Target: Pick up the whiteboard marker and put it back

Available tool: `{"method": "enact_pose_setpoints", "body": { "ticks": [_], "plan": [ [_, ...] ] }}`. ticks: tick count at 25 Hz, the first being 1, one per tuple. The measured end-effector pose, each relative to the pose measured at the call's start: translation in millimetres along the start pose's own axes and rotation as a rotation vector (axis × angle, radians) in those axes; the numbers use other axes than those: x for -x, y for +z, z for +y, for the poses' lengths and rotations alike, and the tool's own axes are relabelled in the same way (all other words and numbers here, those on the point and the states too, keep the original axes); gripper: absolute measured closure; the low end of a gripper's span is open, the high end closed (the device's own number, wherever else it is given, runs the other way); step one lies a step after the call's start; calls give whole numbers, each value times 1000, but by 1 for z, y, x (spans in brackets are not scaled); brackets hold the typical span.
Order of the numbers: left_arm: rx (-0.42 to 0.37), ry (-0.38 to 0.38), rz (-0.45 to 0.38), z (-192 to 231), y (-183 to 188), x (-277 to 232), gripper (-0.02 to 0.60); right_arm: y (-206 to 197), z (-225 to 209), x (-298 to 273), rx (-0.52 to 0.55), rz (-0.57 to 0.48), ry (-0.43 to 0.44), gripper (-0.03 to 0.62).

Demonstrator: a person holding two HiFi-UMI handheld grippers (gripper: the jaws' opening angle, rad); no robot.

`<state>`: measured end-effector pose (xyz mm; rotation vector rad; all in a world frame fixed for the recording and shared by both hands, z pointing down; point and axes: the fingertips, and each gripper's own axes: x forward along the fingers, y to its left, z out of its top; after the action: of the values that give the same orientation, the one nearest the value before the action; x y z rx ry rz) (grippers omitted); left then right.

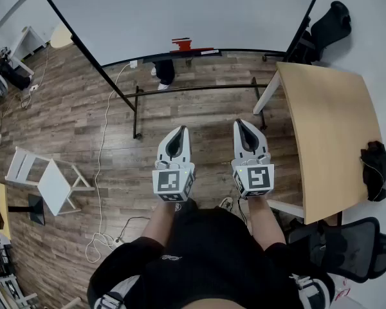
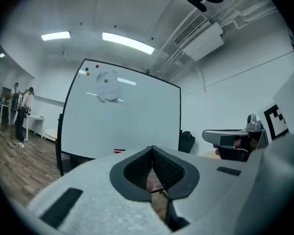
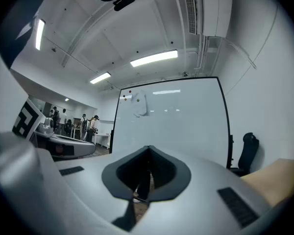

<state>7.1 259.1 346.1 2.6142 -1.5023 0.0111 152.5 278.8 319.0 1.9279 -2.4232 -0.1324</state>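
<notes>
On the ledge under the large white whiteboard (image 1: 180, 11) lies the thin red whiteboard marker (image 1: 198, 50), long axis along that ledge, its tip end too small to tell; well short of the whiteboard, the grey left gripper (image 1: 179, 129) and grey right gripper (image 1: 243, 123) are closed on nothing.

No legible text, brand or number. Left hand-held gripper (image 1: 178, 132) and right hand-held gripper (image 1: 244, 126): square marker patterns, not text. Whiteboard (image 1: 180, 18): smudge only.

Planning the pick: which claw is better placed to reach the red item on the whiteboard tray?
Left, probably. The left claw lines up with the red item on the whiteboard tray; the right claw sits off toward the table. Both are shut and empty.
</notes>
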Motion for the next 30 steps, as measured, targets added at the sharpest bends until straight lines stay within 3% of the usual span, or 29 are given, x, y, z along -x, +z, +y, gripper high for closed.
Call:
{"method": "enact_pose_setpoints", "body": {
  "ticks": [10,23,30],
  "plan": [
    [-6,-21,-4,62,5,0,575,3,36,-31,-4,15,-23,592],
    [7,-119,13,117,-5,-3,575,-8,95,-72,13,48,-65,592],
    [55,-144,48,119,-27,-25,575,-25,81,-90,27,87,-79,592]
  ]
}}
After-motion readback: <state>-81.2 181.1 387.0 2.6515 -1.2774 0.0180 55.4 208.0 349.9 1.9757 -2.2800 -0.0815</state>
